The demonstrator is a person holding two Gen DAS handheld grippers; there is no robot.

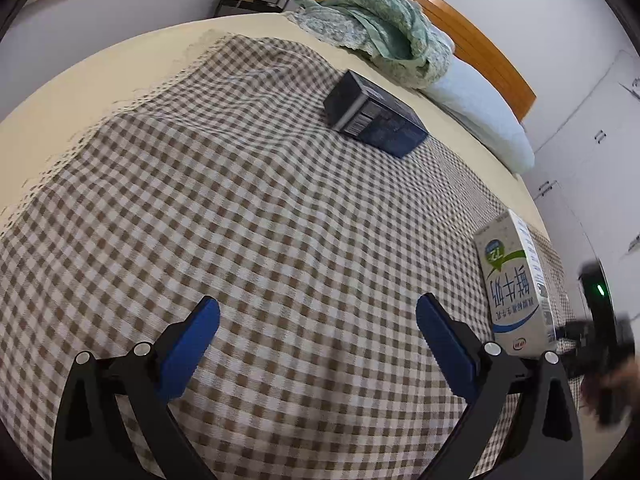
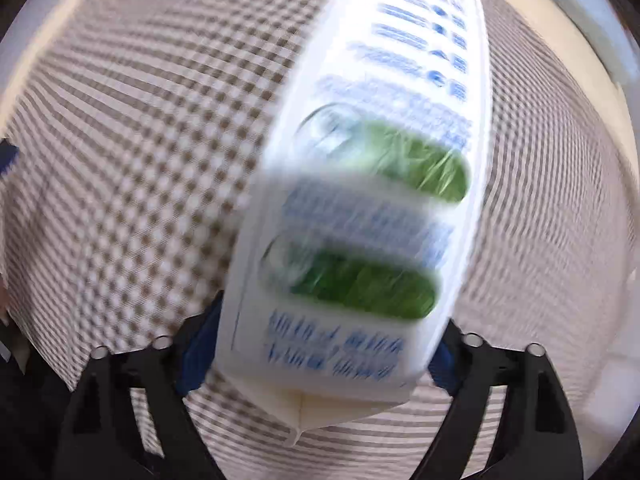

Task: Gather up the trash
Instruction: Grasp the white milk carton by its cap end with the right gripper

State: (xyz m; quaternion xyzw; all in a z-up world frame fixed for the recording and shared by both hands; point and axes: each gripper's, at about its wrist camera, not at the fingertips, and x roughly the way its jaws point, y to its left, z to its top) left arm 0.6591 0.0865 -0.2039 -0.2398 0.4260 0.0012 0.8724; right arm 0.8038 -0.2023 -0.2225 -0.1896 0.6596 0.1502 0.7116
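Two cartons on the bed, one between the right fingers.
Milk carton [image 2: 360, 200] sits between the right gripper [image 2: 320, 356] fingers, spread about as wide as the carton; blur hides whether pads press, so grip unclear. Left gripper [image 1: 318, 340] fingers released, nothing between them, hovering over the checked blanket [image 1: 240, 220]. Dark box [image 1: 374, 120] lies well ahead of left fingers, likely next pickup.
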